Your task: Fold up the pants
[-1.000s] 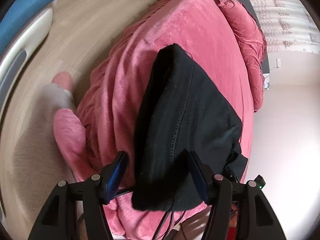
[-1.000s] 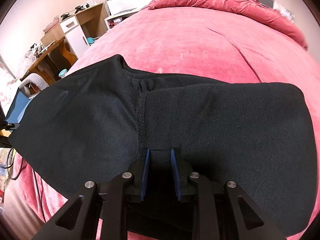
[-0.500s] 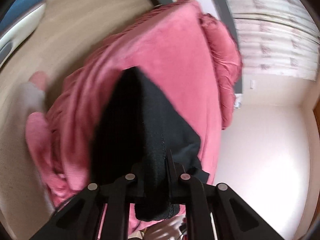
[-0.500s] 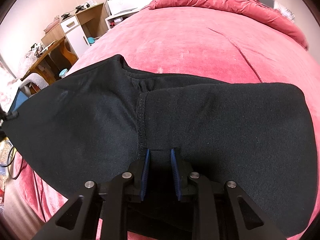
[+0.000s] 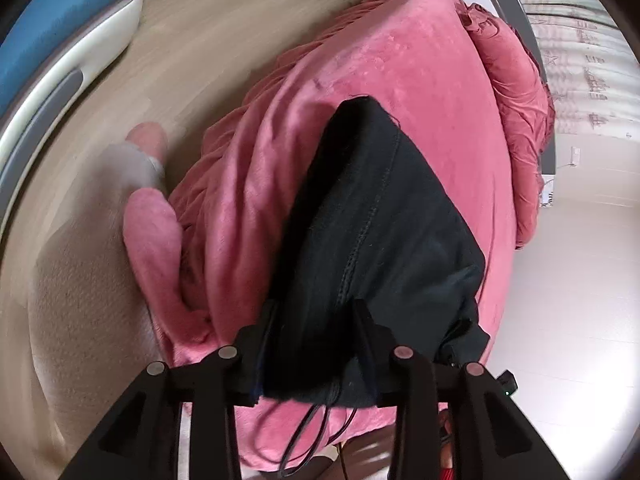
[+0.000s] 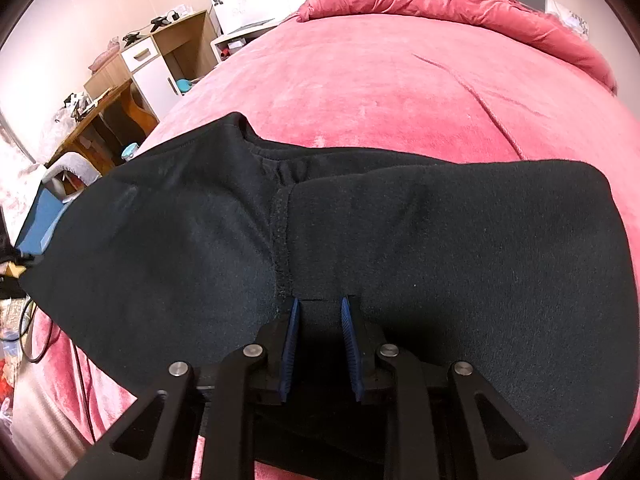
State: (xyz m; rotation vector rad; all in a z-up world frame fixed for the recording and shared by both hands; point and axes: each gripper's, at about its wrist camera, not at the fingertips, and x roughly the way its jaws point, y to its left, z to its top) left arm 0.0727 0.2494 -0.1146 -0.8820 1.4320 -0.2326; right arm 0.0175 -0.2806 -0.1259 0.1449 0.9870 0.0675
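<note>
Black pants (image 6: 460, 240), pink blanket (image 6: 380, 80), no legible writing

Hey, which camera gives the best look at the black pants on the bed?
The right wrist view: the black pants lie spread across the pink blanket, with a stitched seam down the middle. The left wrist view shows only one narrow end of them, seen edge-on, between the left gripper fingers.

No readable text, brand or number in either view; white box (image 6: 256, 8) far ahead-left of the right tongs carries a black flower print plus faint marks, too small to read; curtain (image 5: 592, 64) ahead-right of the left tongs patterned only.
</note>
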